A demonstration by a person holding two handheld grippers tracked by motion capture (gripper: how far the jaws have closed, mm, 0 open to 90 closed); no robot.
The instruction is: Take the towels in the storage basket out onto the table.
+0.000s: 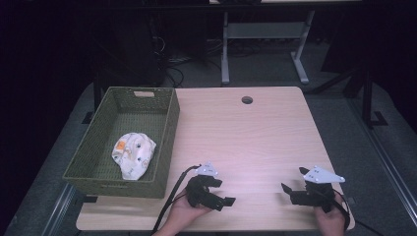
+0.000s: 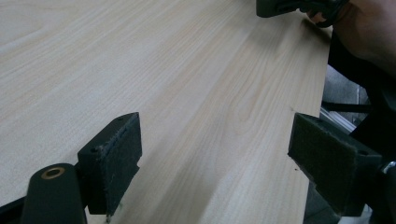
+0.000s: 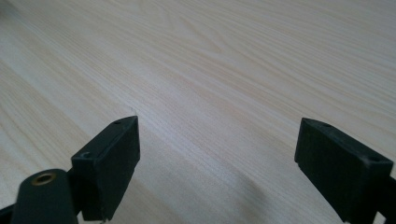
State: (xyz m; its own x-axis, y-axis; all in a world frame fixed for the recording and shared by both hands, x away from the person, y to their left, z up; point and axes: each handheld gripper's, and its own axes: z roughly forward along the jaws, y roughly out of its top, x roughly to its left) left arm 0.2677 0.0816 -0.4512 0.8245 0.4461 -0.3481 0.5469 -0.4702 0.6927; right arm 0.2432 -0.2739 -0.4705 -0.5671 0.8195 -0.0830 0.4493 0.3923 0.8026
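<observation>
Both tools sit low over the near edge of the wooden bench [image 1: 255, 132], nothing between the jaws of either.

Left tool [image 1: 222, 192]: held in the left hand [image 1: 183, 212], jaws wide apart. It's turned sideways, with its long axis running roughly along the bench's near edge and the jaws pointing toward the person's right. In the left gripper view its pads [image 2: 120, 154] frame bare wood grain and the bench's side edge, with the right hand [image 2: 369, 28] at the top corner.

Right tool [image 1: 288, 183]: held in the right hand [image 1: 330, 220], jaws also spread apart. In the high view its jaws point to the picture's left, toward the left tool, so the two face each other along about the same line, well apart. The right gripper view has bare bench between the pads [image 3: 112, 158].

Nearest object: a white printed cloth [image 1: 133, 154], crumpled, lying inside the green woven basket [image 1: 167, 128] at the bench's left side. It sits toward the basket's near end, and its longer dimension runs roughly front to back. The basket's long axis also runs front to back, with its handle cut-out on the far wall. The cloth is apart from both tools; the basket wall stands between it and the left tool.

A round cable hole [image 1: 247, 100] sits near the bench's far edge.
</observation>
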